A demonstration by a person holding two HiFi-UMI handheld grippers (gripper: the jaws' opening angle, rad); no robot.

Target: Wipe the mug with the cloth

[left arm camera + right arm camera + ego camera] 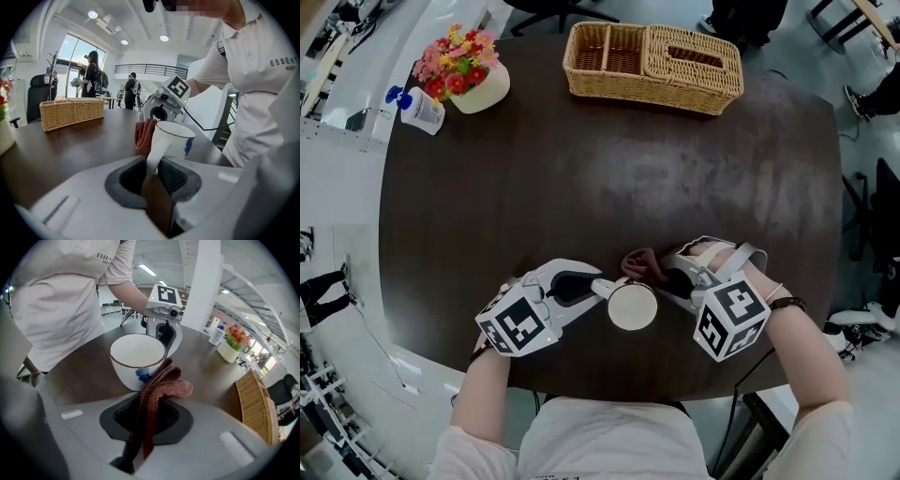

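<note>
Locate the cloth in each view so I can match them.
Head view: cloth low centre, just beyond the mug.
Left gripper view: cloth at centre, peeking out left of the mug.
Right gripper view: cloth at centre, draped below the mug's rim.
Shared landmark: the white mug.

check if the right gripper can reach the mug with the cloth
Probably yes: the right gripper is shut on the cloth, which seems to touch the mug, held by its handle in the left gripper. Nothing stands between.
</note>
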